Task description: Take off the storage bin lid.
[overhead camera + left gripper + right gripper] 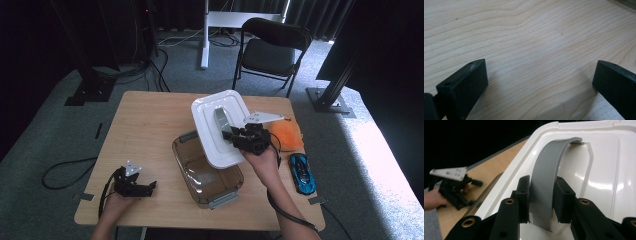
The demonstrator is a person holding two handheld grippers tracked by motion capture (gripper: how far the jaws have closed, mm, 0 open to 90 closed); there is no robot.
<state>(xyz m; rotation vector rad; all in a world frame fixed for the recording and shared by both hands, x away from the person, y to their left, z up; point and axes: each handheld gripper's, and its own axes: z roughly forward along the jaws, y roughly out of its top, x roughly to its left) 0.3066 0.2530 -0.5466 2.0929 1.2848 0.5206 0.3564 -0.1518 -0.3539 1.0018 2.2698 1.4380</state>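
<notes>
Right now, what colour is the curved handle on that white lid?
Grey. The handle, pinched by the right tongs on the white lid, shows best in the right gripper view.

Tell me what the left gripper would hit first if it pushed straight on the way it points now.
Judging by the left gripper view, the left gripper, fingers wide apart with nothing between them, tilts down at the light wooden table. It would likely meet the bare tabletop first, though depth is hard to judge.

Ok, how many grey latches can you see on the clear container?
2: one latch on the far end of the clear container, one latch on its near end. The white lid covers part of the container, so others may be hidden.
</notes>
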